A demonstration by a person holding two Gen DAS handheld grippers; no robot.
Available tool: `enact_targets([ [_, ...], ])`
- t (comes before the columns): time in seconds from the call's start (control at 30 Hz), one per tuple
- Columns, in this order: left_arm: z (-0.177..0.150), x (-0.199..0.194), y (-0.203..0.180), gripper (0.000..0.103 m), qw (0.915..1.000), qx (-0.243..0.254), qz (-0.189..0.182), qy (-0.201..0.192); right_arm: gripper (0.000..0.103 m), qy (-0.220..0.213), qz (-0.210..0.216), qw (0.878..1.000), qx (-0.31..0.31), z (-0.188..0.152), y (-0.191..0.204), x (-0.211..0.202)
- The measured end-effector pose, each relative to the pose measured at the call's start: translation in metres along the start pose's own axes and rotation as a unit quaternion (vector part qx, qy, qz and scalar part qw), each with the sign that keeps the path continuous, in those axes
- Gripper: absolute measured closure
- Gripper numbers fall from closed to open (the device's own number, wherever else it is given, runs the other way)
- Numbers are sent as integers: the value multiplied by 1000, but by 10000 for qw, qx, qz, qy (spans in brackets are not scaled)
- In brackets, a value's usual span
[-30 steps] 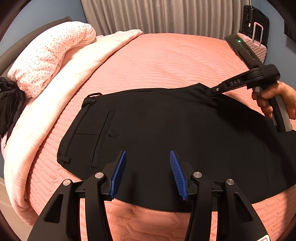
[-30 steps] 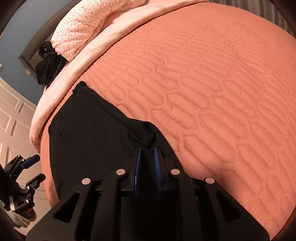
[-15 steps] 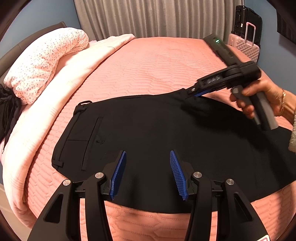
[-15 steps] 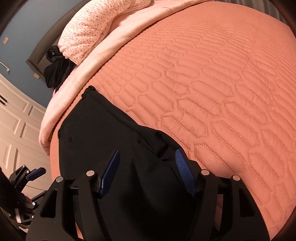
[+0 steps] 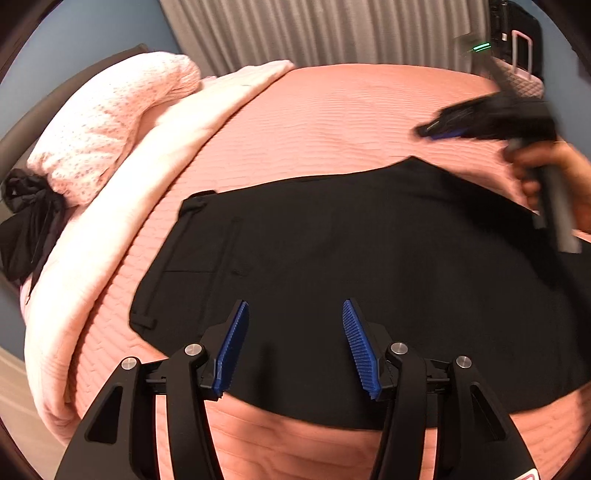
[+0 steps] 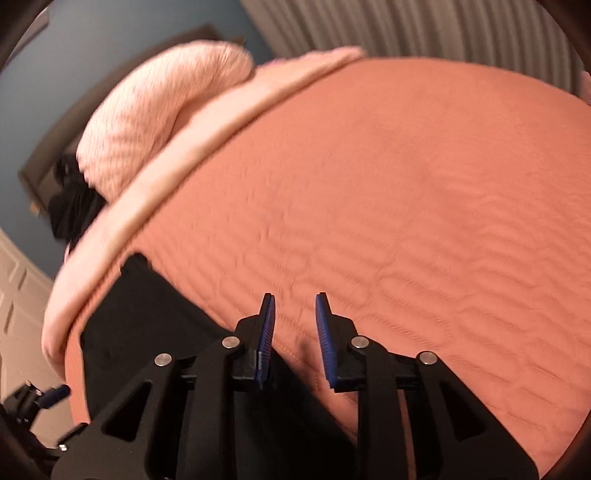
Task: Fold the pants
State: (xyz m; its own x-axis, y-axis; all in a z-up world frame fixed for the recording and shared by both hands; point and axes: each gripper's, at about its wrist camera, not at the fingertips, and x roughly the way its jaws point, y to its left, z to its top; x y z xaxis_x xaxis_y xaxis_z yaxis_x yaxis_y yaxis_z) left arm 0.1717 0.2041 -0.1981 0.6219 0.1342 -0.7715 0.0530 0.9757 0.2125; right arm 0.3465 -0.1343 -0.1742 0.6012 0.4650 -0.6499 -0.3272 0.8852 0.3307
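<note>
The black pants (image 5: 332, 266) lie flat on the pink quilted bedspread (image 5: 332, 122), near the bed's near edge, with the waistband and its belt loops at the left and the legs running off to the right.

The left gripper (image 5: 295, 343) hangs over the near edge of the pants. Its 2 blue pads (image 5: 231, 350) stand apart and the jaws are opening; nothing is pinched between them, only the cloth lying below.

The right gripper (image 6: 293, 339) is raised above the bedspread just beyond the far edge of the pants, held by a hand (image 5: 554, 173) at the right. Its jaws are closing, with a narrow gap left and nothing between them; the pants are clear of the pads.

At the far left lie a rolled speckled blanket (image 5: 110, 122) and a pale folded cover (image 5: 122, 221), with grey curtains (image 5: 314, 29) behind the bed.
</note>
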Motion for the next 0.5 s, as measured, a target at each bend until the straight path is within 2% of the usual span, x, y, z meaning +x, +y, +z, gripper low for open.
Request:
enact_targets([
  [0.07, -1, 4, 8, 51, 9999, -103, -10, 42, 80, 126, 518, 9984, -205, -9, 17, -11],
  [0.1, -2, 9, 11, 51, 9999, -123, -1, 95, 80, 392, 745, 9952, -494, -19, 31, -6],
  [0.13, -4, 14, 12, 51, 9999, -92, 1, 142, 80, 633, 803, 9922, -707, -26, 39, 2],
  [0.17, -5, 21, 10, 51, 9998, -38, 48, 168, 81, 1055, 696, 9874, -951, -36, 43, 23],
  [0.2, -6, 28, 8, 51, 9997, 26, 176, 189, 84, 1263, 355, 9856, -1071, -41, 38, 39],
  [0.23, -6, 39, 4, 51, 9993, 114, 274, 209, 97, 1309, 142, 9859, -1034, -41, 28, 48],
  [0.27, -7, 52, 1, 49, 9986, 200, 407, 266, 103, 1181, 99, 9899, -772, -36, 15, 50],
  [0.3, -7, 59, 0, 43, 9983, 241, 478, 240, 103, 915, -68, 9952, -352, -27, 4, 43],
  [0.33, -4, 62, 1, 39, 9979, 255, 591, 74, 96, 633, -402, 9969, -240, -23, 4, 32],
  [0.37, -1, 67, 2, 33, 9967, 302, 750, 20, 97, 427, -299, 9982, -288, -23, 13, 17],
  [0.43, 9, 76, 5, 32, 9962, 372, 784, 82, 97, 470, 86, 9976, -498, -41, 34, 4],
  [0.47, 14, 80, 7, 32, 9962, 349, 794, 87, 97, 613, 199, 9949, -770, -61, 45, 1],
  [0.5, 18, 84, 9, 31, 9962, 325, 799, 121, 102, 734, 16, 9931, -919, -76, 43, 1],
])
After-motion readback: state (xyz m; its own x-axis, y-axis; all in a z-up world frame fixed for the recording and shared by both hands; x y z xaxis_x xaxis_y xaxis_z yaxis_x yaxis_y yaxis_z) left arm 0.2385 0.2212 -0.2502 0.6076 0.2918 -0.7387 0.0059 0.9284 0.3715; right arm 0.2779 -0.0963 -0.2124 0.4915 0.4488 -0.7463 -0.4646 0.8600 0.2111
